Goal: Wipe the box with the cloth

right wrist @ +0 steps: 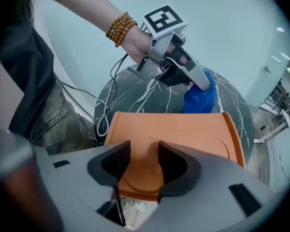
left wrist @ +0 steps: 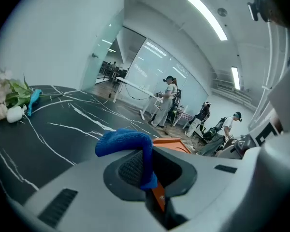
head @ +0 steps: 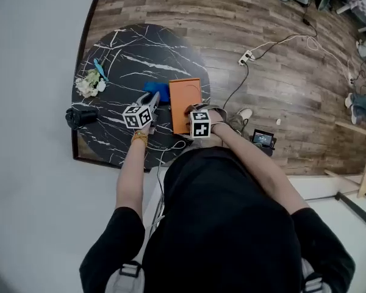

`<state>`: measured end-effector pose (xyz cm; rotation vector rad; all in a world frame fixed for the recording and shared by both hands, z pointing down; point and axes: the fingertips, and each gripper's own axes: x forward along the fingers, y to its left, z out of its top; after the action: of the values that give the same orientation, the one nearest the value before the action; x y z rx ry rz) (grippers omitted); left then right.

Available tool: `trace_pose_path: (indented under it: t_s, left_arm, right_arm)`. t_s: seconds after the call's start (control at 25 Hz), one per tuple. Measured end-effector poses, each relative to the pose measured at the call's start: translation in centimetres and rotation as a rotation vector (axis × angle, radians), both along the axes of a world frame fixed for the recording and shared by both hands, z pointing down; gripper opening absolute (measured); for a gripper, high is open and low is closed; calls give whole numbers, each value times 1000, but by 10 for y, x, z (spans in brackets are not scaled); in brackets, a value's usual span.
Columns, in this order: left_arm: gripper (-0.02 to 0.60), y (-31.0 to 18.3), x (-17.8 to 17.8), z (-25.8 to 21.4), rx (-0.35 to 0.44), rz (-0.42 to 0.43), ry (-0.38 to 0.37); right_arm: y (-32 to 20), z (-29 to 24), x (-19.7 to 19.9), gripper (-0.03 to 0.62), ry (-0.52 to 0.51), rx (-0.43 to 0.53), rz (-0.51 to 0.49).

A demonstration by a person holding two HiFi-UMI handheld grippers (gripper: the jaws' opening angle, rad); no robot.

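My left jaws: clamped on the blue cloth (left wrist: pixel 123 140). A fold of it is pinched between the pads of my left gripper (left wrist: pixel 147 170), and the rest bunches over the tips.
Left gripper view, box: the orange box (left wrist: pixel 171 143) lies just past my left jaws, slightly to their right. A sliver of orange shows in the gap below the cloth.
Left gripper view, table: the black table (left wrist: pixel 48 139) with white veins runs ahead and to the left of these jaws. The flowers (left wrist: pixel 7 98) lie far out to the left.
My right jaws: apart and pressing on nothing. My right gripper (right wrist: pixel 144 161) sits at the near edge of the box (right wrist: pixel 183 129), and the box's orange top fills the gap between the pads.
Right gripper view, cloth: the cloth (right wrist: pixel 200 98) hangs from my left gripper (right wrist: pixel 203 83), straight ahead past the far edge of the box. I cannot tell whether it touches the table (right wrist: pixel 135 93).
Right gripper view, hand: my hand (right wrist: pixel 140 42), with a bead bracelet (right wrist: pixel 120 27), holds the left gripper above and left of my right jaws. A cable (right wrist: pixel 104 124) loops to their left.
Head view, box: the box (head: pixel 186 96) lies flat on the table (head: pixel 110 60). My right gripper (head: pixel 192 110) is at its near end.
Head view, cloth: the cloth (head: pixel 158 90) is at the tips of my left gripper (head: pixel 154 97), just beside the box's left edge.
Head view, rest: the flowers (head: pixel 90 84) and a black object (head: pixel 80 116) lie well to the left of my left jaws.
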<state>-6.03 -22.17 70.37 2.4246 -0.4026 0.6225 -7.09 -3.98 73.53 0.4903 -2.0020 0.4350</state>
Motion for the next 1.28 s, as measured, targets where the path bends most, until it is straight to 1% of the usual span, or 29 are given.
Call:
trace_pose_path:
  t_s: [0.12,0.32,0.48,0.56,0.64,0.72,0.88,1.08,1.28]
  left_arm:
    - [35,-11,22,6,-66,6,46]
    - [35,-17,57,12,-246,-42,156]
    - [34,-13,55,12,-360,-115,213]
    - [31,-8,53,11,-393,-113,243]
    - [29,-2,51,10,-404,-89,255]
    - [29,4,46,10,-405,-63,252]
    - [28,23,38,8,-391,16,215]
    - [28,48,25,8,-388,118,177]
    - [28,72,16,10,-374,196,139]
  right_arm:
    - [-4,-2,-1,173,18,-13,-37]
    - [-6,0,-1,173,26,-16,10]
    - [-6,1,-3,173,29,-24,23]
    - [-6,2,-2,172,30,-24,31]
    - [-7,2,-1,172,28,-21,43]
    - [-10,2,-2,170,29,-20,53]
    - [-13,0,-3,169,39,-22,56]
    - [-11,-1,-5,169,21,-10,77]
    - [-9,0,-1,167,19,-12,106]
